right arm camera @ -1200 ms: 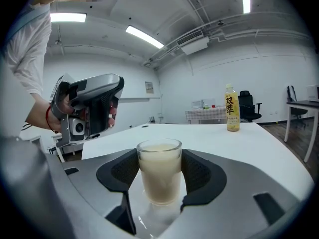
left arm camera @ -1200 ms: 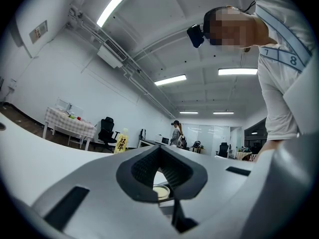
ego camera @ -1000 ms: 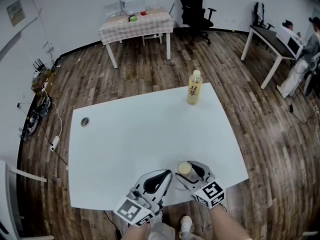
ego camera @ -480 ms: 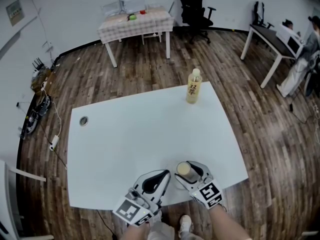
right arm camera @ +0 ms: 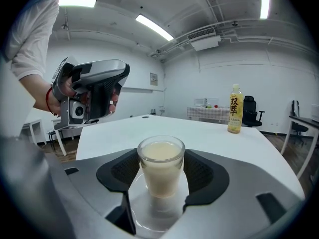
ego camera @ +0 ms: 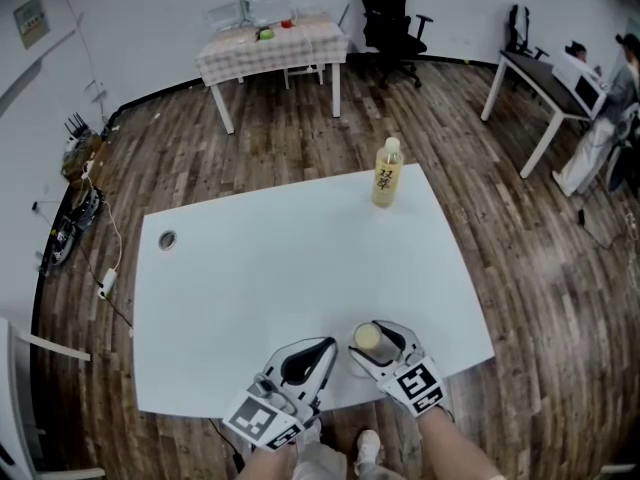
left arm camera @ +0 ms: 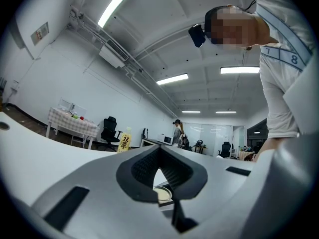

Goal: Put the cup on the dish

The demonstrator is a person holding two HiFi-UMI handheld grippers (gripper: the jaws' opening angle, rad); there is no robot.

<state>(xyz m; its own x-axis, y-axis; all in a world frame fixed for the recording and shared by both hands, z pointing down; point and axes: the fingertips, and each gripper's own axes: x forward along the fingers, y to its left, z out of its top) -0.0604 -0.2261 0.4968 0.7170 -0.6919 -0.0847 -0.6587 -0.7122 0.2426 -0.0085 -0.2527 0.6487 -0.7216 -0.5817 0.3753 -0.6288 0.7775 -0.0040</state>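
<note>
The right gripper (right arm camera: 160,159) has its dark ribbed pads (right arm camera: 122,172) pressed to either side of a small clear glass cup (right arm camera: 160,176). The cup is filled nearly to the rim with a creamy pale liquid. It stands upright on a round see-through dish (right arm camera: 149,216), which lies under it between the two jaws.

The left gripper (left arm camera: 158,156) has its jaws brought together at the tips. That leaves only a small triangular gap lower down, with nothing gripped in it. Through the gap shows a pale round rim, too small to name. From the head view this gripper sits just beside the right one, on its left, over the near edge of the white table (ego camera: 280,268). From the right gripper view a hand with a red band at the wrist holds it above the table.

Well apart, near the far right corner, stands a plastic bottle (ego camera: 388,173) of yellow drink with a pale cap. Its yellow label carries two bold dark Chinese characters one above the other. The upper looks like 双 and the lower is not sure. A round cable hole (ego camera: 167,239) sits near the table's far left corner.

Beyond, on the wood floor, are a table with a checked cloth (ego camera: 270,53) and a black office chair (ego camera: 390,23).
</note>
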